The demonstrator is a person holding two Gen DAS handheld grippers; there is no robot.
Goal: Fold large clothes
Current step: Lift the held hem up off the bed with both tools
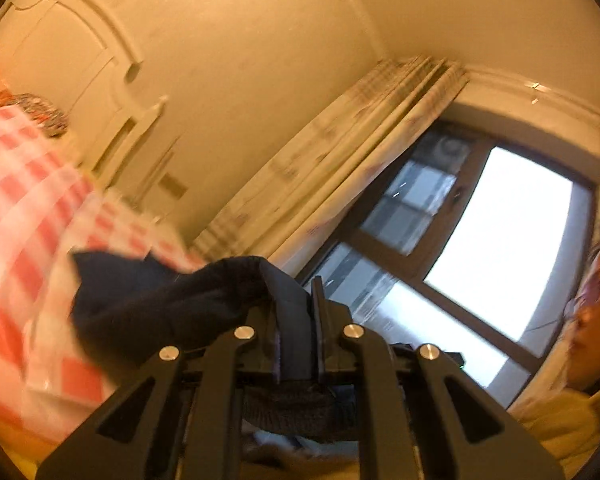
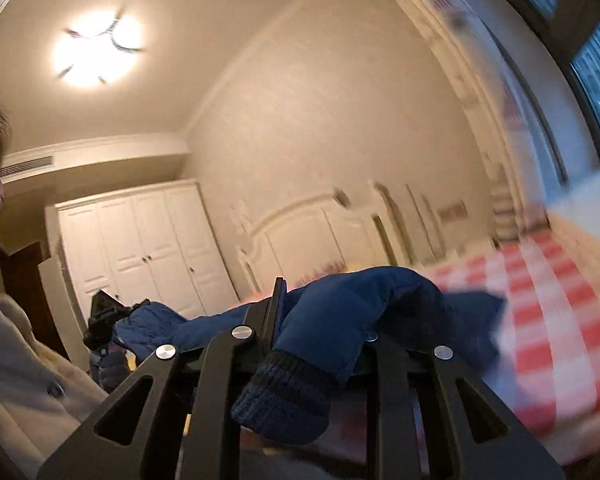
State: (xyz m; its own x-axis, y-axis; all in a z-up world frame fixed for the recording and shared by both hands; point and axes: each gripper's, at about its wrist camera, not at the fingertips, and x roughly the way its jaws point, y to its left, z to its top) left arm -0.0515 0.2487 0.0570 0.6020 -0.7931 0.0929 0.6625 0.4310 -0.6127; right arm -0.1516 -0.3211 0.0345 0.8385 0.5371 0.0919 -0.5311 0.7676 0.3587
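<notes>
From the left wrist, the left gripper (image 1: pixel 300 300) was pinching a fold of the dark navy jacket (image 1: pixel 160 300), which draped off to the left over the bed's red-and-white checked cover (image 1: pixel 28 208); behind stood a cream headboard (image 1: pixel 80 60), a curtain (image 1: pixel 340 152) and a bright window (image 1: pixel 500 240). From the right wrist, the right gripper (image 2: pixel 296 320) was clamped on the jacket's sleeve (image 2: pixel 340 308) — its knit cuff (image 2: pixel 284 400) hanging toward the camera — with the left gripper (image 2: pixel 104 320) gripping cloth further left, a white wardrobe (image 2: pixel 140 248) and a ceiling lamp (image 2: pixel 96 48) beyond.

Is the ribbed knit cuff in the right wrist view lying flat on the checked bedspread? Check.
No. The ribbed knit cuff hangs from the right gripper, raised above the checked bedspread.
</notes>
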